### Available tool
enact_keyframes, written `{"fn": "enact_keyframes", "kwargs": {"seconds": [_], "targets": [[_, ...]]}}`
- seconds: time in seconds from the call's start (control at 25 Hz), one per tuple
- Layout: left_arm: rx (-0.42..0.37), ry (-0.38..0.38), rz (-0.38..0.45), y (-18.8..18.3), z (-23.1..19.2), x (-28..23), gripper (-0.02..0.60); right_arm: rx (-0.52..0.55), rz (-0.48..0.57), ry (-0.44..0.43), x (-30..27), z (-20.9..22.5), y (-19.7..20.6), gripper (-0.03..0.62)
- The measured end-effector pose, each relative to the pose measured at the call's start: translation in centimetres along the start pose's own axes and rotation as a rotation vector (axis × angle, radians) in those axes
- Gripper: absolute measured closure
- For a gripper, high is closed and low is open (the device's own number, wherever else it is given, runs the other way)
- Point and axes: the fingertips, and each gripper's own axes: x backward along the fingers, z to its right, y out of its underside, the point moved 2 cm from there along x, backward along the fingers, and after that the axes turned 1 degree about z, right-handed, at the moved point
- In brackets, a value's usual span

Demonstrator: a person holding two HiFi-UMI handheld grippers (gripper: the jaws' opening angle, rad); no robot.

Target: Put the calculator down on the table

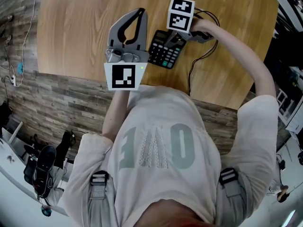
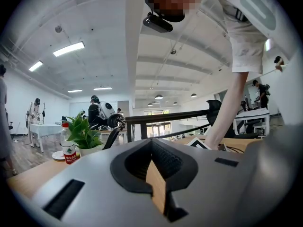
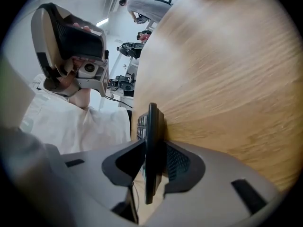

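My right hand-held gripper point(image 3: 152, 148) pinches the calculator point(image 3: 151, 124) edge-on: stiff, light, probably slick; my left hand-held gripper point(image 2: 152, 148) sits pressed together.

right gripper point(image 1: 176, 41) on calculator point(image 1: 163, 51) | left gripper point(image 1: 138, 14) beside it | wooden table point(image 1: 71, 32)

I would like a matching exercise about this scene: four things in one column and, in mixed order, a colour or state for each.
Things:
1. calculator
2. left gripper
3. right gripper
4. table

Colour or state:
a. light brown wood
b. holds nothing
c. black, gripped by one edge
d. jaws closed on a thing

Pairs: 1-c; 2-b; 3-d; 4-a
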Motion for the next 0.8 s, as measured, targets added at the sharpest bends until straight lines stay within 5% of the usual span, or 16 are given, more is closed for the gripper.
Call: {"fn": "enact_keyframes", "kwargs": {"seconds": [0.52, 0.8], "targets": [[0.050, -0.022, 0.042, -0.73, -0.65, 0.37, 0.574, 0.109, -0.037, 0.181, 0.34, -0.10, -0.41, 0.470], [0.038, -0.014, 0.048, -0.98, -0.60, 0.82, 0.574, 0.086, -0.029, 0.248, 0.34, -0.07, -0.45, 0.396]]}}
